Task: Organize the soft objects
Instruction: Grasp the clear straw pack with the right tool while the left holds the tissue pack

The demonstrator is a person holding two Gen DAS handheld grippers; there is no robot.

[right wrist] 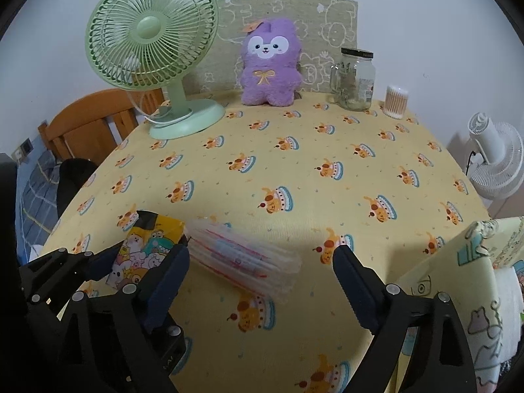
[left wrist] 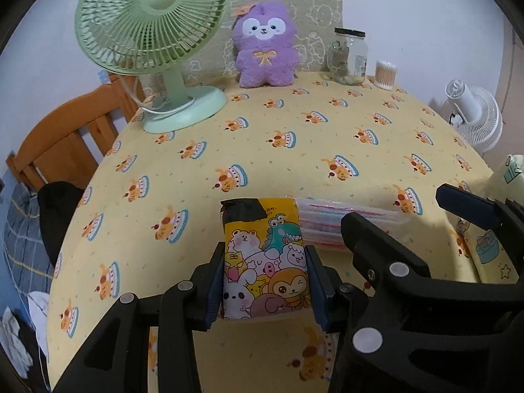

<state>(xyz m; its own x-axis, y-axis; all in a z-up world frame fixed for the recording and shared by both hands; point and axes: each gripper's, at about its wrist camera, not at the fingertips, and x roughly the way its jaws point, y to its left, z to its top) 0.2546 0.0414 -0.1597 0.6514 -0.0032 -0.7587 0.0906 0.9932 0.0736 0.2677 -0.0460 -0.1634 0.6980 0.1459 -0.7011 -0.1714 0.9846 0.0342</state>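
Note:
My left gripper (left wrist: pixel 265 281) is shut on a yellow cartoon-animal tissue pack (left wrist: pixel 262 255), just above the yellow tablecloth (left wrist: pixel 262 150) near the front edge; the pack also shows in the right wrist view (right wrist: pixel 144 255). A clear pink-striped soft pack (right wrist: pixel 242 258) lies right of it, also seen in the left wrist view (left wrist: pixel 330 222). My right gripper (right wrist: pixel 258 281) is open and empty, hovering over the striped pack. A purple plush toy (right wrist: pixel 270 68) sits upright at the table's back.
A green desk fan (right wrist: pixel 154 65) stands back left. A glass jar (right wrist: pixel 355 78) and a cotton-swab tub (right wrist: pixel 396 101) stand back right. A patterned tissue box (right wrist: pixel 475 288) sits at the front right. A wooden chair (right wrist: pixel 95 121) and a white floor fan (right wrist: pixel 494 160) flank the table.

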